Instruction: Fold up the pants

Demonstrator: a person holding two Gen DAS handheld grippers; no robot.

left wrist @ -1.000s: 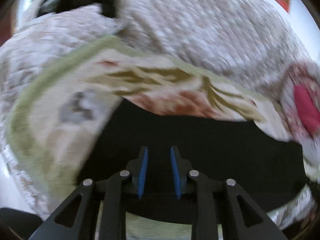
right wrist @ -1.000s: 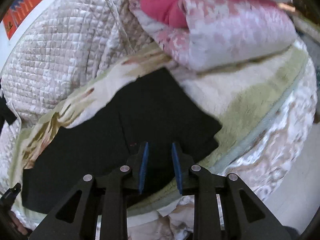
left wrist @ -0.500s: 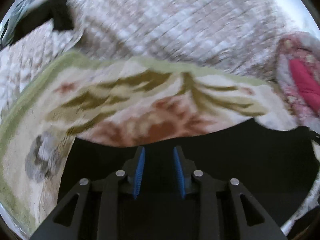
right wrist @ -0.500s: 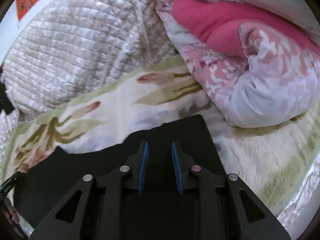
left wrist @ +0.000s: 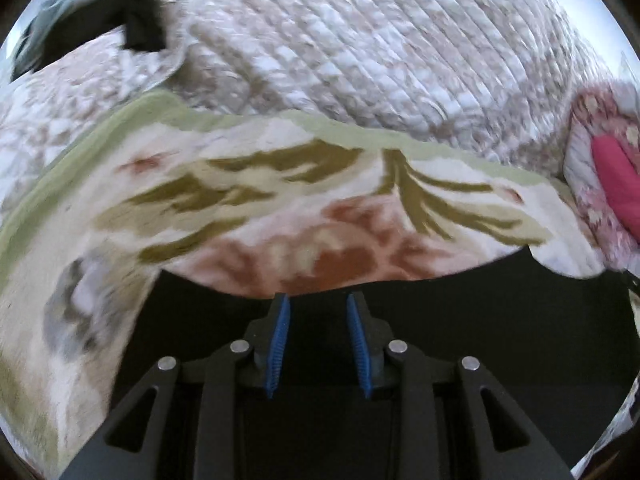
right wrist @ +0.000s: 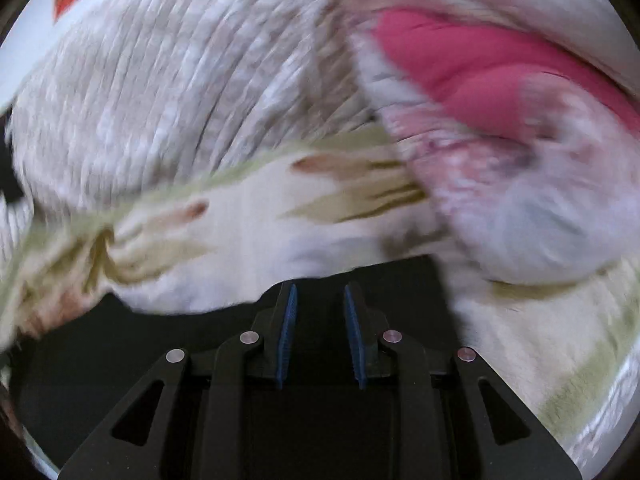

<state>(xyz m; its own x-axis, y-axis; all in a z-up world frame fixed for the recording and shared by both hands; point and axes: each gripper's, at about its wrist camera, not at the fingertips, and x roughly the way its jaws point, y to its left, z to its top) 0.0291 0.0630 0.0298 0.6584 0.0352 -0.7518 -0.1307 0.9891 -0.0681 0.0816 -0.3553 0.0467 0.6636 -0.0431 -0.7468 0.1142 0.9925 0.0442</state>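
Black pants (left wrist: 460, 320) lie flat on the floral blanket (left wrist: 280, 208), edges straight, surface smooth.

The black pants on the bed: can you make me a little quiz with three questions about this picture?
1. True or false: the pants lie on a flowery blanket.
2. What colour are the pads on the left gripper?
3. In the right wrist view, which lies right of the right gripper: A) pink-lined quilt, B) a shoe, C) a book?

Key: 1 true; 2 blue; 3 A.
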